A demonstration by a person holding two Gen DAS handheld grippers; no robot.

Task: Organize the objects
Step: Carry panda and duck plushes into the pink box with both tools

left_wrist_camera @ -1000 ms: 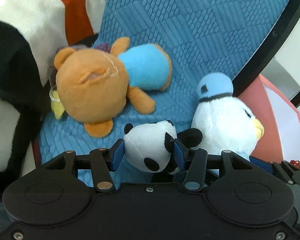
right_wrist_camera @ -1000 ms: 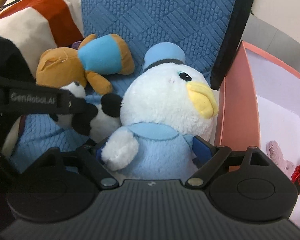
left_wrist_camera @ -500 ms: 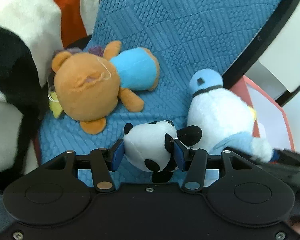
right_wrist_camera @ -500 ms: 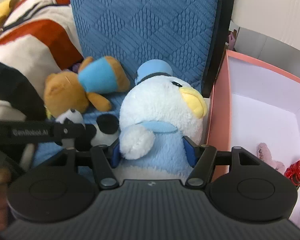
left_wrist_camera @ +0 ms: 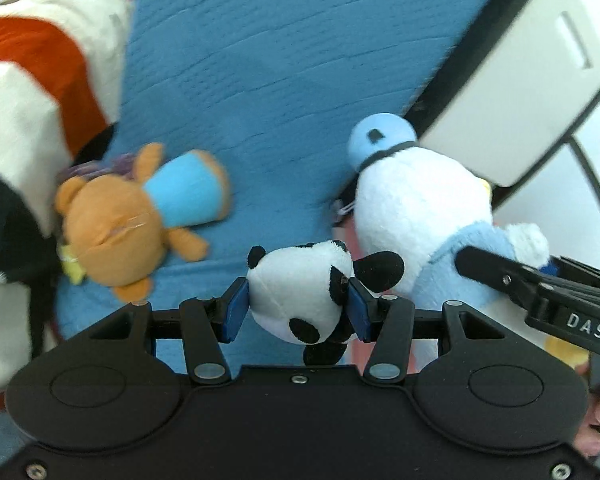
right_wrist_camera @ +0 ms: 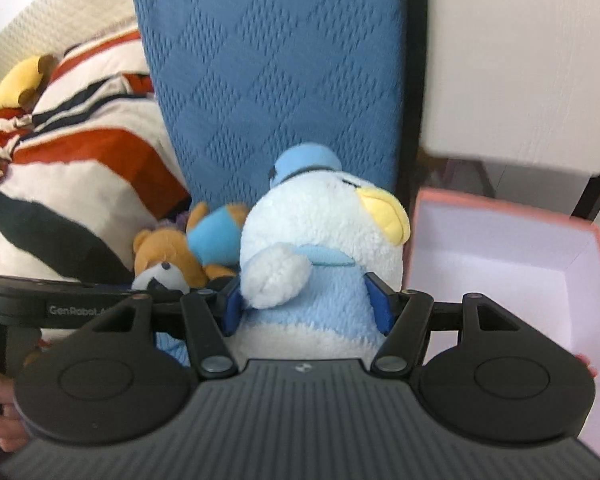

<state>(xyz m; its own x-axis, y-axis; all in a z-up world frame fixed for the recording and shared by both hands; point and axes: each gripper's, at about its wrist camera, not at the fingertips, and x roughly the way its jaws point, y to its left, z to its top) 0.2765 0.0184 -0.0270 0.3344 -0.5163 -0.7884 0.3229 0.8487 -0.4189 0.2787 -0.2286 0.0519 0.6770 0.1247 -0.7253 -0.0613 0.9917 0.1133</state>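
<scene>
Two toys are in my grip: my left gripper (left_wrist_camera: 296, 312) squeezes the panda (left_wrist_camera: 300, 292) by its head, and my right gripper (right_wrist_camera: 306, 304) is clamped around the duck's (right_wrist_camera: 320, 248) blue body, both lifted off the blue cushion (left_wrist_camera: 300, 80). Just right of the duck sits the pink box (right_wrist_camera: 508, 248), open and, I judge, their destination; neither toy is inside yet. Farther back, the brown bear (left_wrist_camera: 116, 224) lies on the cushion, waiting its turn. Beyond it, the striped blanket (right_wrist_camera: 80, 168) and a yellow toy (right_wrist_camera: 16, 84) crowd the left side, though nothing blocks the box.
</scene>
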